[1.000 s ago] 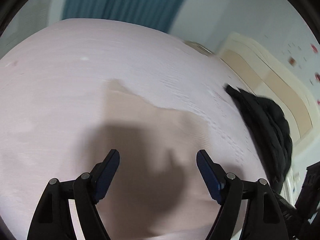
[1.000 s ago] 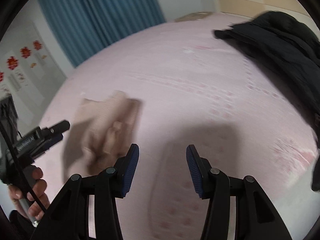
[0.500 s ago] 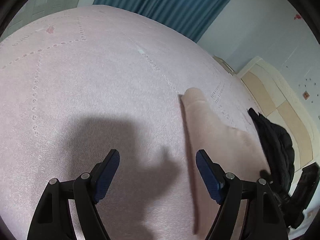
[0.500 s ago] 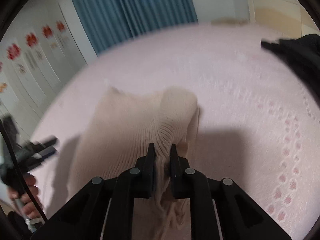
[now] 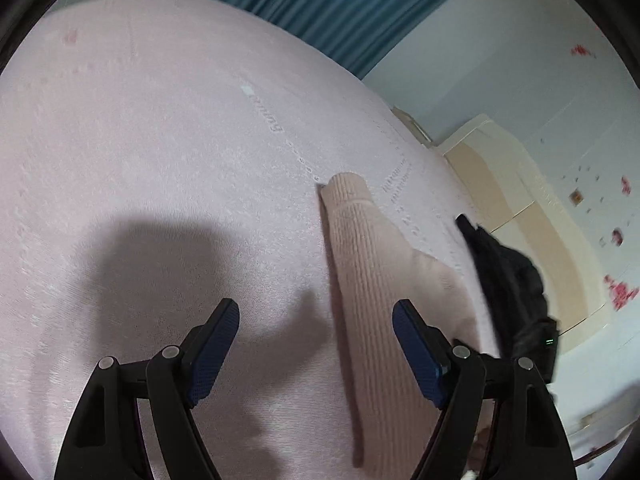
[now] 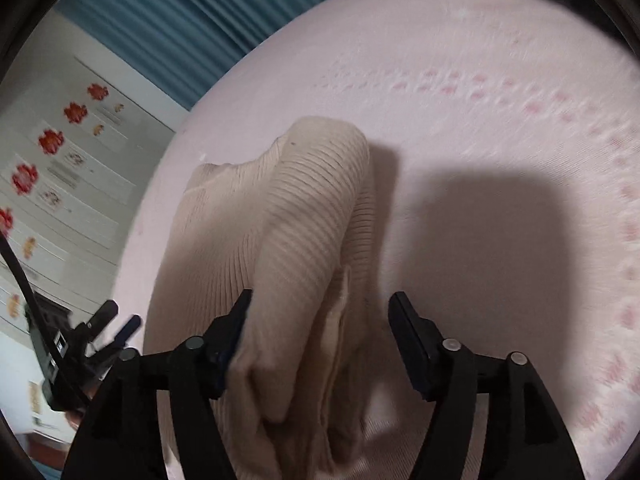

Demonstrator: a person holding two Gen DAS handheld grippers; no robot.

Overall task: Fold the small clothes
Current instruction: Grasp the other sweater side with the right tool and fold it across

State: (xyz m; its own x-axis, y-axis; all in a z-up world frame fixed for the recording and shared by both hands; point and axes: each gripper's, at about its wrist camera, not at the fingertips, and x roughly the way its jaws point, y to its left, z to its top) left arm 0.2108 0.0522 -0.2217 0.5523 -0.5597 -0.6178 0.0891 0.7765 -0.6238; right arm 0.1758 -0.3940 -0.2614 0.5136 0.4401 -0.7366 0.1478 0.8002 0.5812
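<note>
In the right wrist view, the right tool [image 6: 320, 332], which pinched the beige ribbed-knit garment [image 6: 296, 216] half a second ago, has just been opening; its jaws now stand wide. The garment lies between them, its fabric brushing the left pad, no longer pinched. This looks like a release after laying a fold. The soft knit lies bunched in a rounded ridge at frame centre on the pink bed [image 6: 460, 60]. In the left wrist view, the left tool [image 5: 316, 344] is wide open and empty above the bed, the garment's sleeve-like end right of centre.
</note>
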